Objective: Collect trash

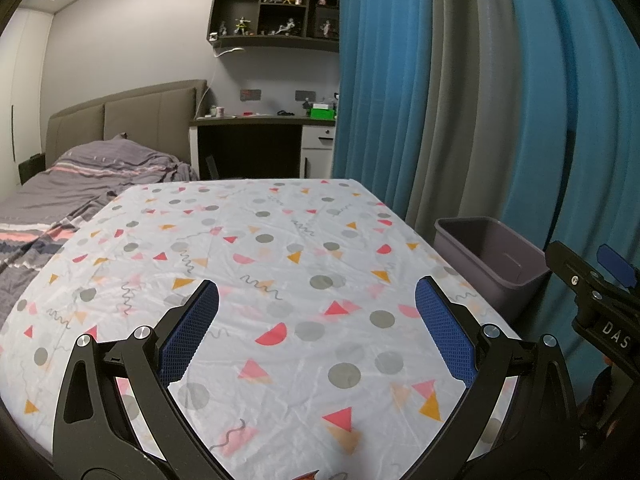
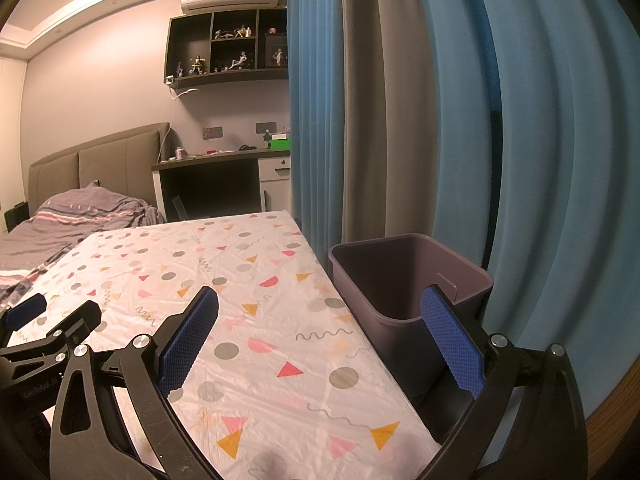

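My left gripper is open and empty above the table, which is covered in a white cloth with coloured shapes. My right gripper is open and empty over the table's right edge, beside a grey-purple bin. The bin stands right of the table and looks empty; it also shows in the left wrist view. A small orange scrap peeks in at the bottom edge of the left wrist view. The right gripper shows at the right of the left wrist view, and the left gripper at the left of the right wrist view.
Blue and grey curtains hang close behind the bin. A bed with grey bedding lies left of the table. A desk and a wall shelf with figurines stand at the far wall.
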Available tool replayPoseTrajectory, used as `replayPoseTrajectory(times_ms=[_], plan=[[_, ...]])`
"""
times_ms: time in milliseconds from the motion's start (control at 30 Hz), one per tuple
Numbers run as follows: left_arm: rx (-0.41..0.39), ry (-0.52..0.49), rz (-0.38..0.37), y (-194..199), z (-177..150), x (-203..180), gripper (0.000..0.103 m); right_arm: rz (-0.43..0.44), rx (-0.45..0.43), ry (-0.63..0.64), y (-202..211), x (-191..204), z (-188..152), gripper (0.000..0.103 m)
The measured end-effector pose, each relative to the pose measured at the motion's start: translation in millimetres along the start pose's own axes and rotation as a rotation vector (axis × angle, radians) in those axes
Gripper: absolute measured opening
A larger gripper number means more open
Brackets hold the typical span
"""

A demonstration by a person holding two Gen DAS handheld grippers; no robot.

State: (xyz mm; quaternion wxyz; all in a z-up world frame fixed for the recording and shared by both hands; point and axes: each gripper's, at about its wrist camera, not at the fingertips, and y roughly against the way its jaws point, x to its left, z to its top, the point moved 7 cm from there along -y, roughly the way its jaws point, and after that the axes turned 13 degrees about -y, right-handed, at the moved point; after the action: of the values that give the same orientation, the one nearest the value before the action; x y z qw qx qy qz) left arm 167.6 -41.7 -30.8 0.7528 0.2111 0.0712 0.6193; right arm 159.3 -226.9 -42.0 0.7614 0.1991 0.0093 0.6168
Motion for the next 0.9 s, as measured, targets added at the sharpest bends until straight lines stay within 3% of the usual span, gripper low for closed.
replayPoseTrajectory(times_ms=[900], plan=[[-0.003, 0.000, -0.013, 1, 2, -12, 0.096, 0.000, 0.003, -0.004, 0, 0, 0, 0.097]])
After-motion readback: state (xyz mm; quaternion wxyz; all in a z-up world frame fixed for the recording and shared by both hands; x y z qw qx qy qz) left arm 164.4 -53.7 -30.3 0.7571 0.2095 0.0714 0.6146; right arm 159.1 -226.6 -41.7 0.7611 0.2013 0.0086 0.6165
